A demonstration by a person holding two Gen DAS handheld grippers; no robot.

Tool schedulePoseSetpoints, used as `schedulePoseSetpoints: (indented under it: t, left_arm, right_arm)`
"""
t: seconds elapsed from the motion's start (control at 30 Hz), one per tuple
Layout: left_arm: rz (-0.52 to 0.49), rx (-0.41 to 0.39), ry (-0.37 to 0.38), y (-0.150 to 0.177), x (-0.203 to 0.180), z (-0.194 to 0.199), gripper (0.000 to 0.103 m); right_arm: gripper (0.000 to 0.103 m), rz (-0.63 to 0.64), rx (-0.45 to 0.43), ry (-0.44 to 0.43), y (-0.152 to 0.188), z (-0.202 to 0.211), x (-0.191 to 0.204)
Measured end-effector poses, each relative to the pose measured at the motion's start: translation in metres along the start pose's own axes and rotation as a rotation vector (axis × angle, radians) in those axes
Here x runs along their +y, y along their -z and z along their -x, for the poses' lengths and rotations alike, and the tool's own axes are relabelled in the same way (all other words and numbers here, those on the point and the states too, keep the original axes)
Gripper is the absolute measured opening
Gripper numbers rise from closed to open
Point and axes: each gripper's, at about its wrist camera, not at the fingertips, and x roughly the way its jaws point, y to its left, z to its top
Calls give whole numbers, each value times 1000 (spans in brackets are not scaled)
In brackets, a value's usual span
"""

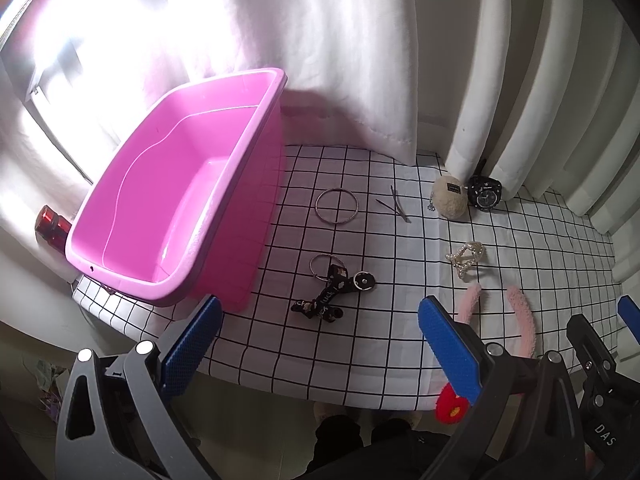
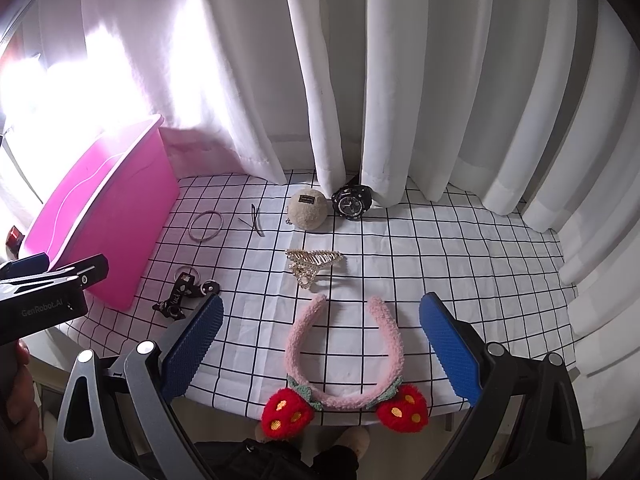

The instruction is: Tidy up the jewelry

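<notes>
Jewelry spread on checked cloth (image 1: 400, 360), left wrist view: bangle (image 1: 337, 205) and keychain (image 1: 336, 294) beside empty pink tub (image 1: 276, 92); left gripper (image 1: 320, 340) spread wide, holding nothing.
Right wrist view: strawberry headband (image 2: 340, 352) lies between released right gripper (image 2: 320, 344) fingers; hair claw (image 2: 312, 264), watch (image 2: 352, 202) farther back.

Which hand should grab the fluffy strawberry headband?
The right gripper: its open fingers already straddle the pink headband. The left gripper sits nearer the pink tub.
</notes>
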Motion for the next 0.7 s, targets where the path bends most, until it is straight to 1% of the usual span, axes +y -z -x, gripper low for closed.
schedulePoseSetpoints:
  t: [0.7]
  left_arm:
    - [-2,0,2,1,1,1,97]
  right_arm:
    - [94,1,-2,-2,1,1,0]
